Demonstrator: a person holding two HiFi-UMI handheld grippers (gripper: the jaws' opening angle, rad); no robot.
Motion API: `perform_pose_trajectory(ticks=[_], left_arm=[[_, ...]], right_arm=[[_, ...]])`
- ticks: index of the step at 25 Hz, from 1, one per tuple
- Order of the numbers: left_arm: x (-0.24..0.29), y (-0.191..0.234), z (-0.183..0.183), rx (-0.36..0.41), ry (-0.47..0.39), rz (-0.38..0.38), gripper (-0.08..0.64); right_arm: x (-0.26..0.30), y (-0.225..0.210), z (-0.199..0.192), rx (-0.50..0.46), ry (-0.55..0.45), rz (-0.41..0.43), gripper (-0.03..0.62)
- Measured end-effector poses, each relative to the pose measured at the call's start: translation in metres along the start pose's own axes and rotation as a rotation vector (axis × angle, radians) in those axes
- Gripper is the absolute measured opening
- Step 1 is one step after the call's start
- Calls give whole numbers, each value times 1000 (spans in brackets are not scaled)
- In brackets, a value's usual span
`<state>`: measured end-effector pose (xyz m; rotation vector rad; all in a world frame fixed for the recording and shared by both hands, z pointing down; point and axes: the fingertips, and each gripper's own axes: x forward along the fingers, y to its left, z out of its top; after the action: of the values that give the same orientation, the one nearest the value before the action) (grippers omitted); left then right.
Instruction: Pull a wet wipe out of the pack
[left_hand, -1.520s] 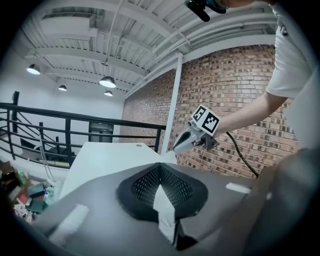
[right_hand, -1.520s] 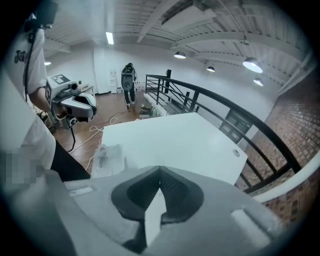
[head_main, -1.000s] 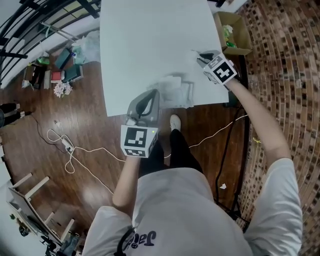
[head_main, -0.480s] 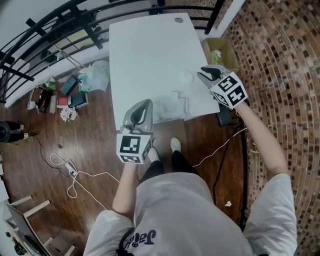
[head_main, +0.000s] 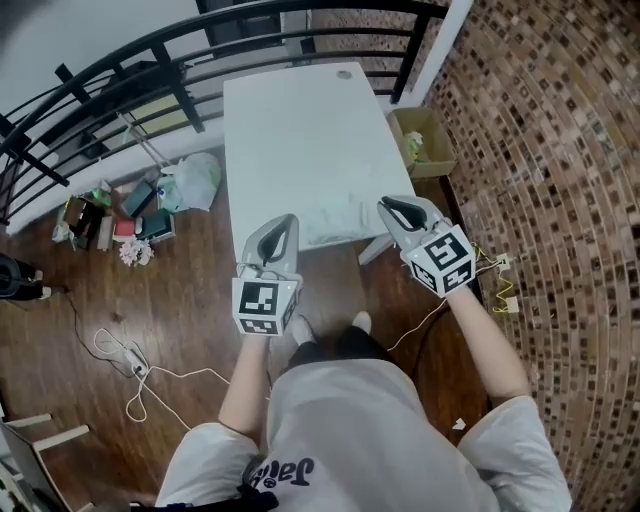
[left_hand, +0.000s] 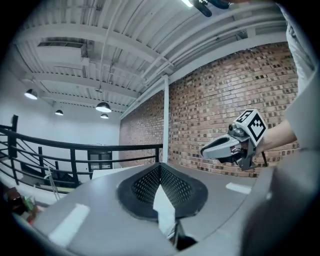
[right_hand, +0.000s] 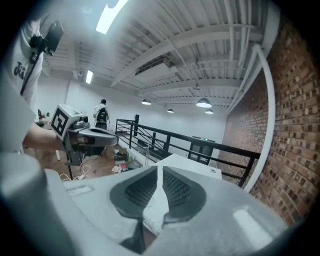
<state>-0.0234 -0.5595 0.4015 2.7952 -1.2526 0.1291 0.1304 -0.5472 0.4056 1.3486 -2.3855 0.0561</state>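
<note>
Seen from above, a person stands at the near end of a long white table, holding a two-jaw gripper in each hand at chest height, clear of the tabletop. The left gripper has its jaws drawn together, tips meeting. The right gripper has just been closing and its tips meet too. Each gripper's own view shows only a thin pale sliver between the pads. It is too slight to call a wipe, and nothing hangs from either gripper from above, so both appear empty. The wet wipe pack lies as a pale, flat shape at the table's near edge, between the two grippers and below them, touched by neither. Whether a loose wipe rests beside it cannot be made out against the white surface. A black railing runs behind the table, a brick wall stands to the right, and a cardboard box sits on the wooden floor by the table's far corner. The likely risk is the unpinned pack. If one gripper tugs a wipe with nothing holding it down, the whole pack would probably lift. So close to the edge, it could slide off onto the floor. Closed jaws brought down on it would also shove it rather than grip.
</note>
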Motion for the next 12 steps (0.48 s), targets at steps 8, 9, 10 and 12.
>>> perform_pose_trajectory(ticks=[8, 9, 10, 12], left_arm=[[-59, -75, 1, 7, -49, 90, 17], [-71, -90, 1, 7, -55, 104, 17], [-82, -107, 3, 5, -60, 118, 17], [-105, -144, 6, -6, -74, 151, 17]], right_arm=[[-96, 60, 1, 187, -238, -36, -8], [-113, 70, 0, 211, -266, -25, -8], [-130, 81, -3, 229, -290, -12, -8], [-167, 103, -11, 247, -317, 16, -8]])
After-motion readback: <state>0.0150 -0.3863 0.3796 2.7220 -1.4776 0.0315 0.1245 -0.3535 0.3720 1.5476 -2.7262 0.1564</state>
